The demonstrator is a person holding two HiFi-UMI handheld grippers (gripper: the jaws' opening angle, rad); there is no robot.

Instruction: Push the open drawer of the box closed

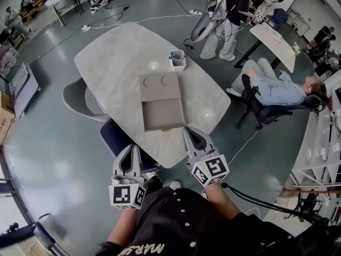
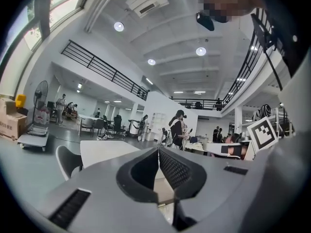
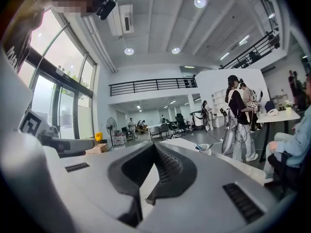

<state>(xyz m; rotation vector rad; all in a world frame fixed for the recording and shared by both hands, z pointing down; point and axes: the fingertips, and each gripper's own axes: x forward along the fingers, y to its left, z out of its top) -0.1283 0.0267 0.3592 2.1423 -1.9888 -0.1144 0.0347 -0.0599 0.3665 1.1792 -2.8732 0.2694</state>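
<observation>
While drawer [image 1: 163, 114] open, shirt lettering [image 1: 145, 248] "MARS"

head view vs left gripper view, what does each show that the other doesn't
Only the head view: a clear look down on the box with its drawer pulled open, the cup of pens behind it, and the left gripper and right gripper from above.
Only the left gripper view: the left gripper's jaws close up, together with nothing between them, plus the ceiling lights.
Both: the table, the grey chair and a standing person.
</observation>
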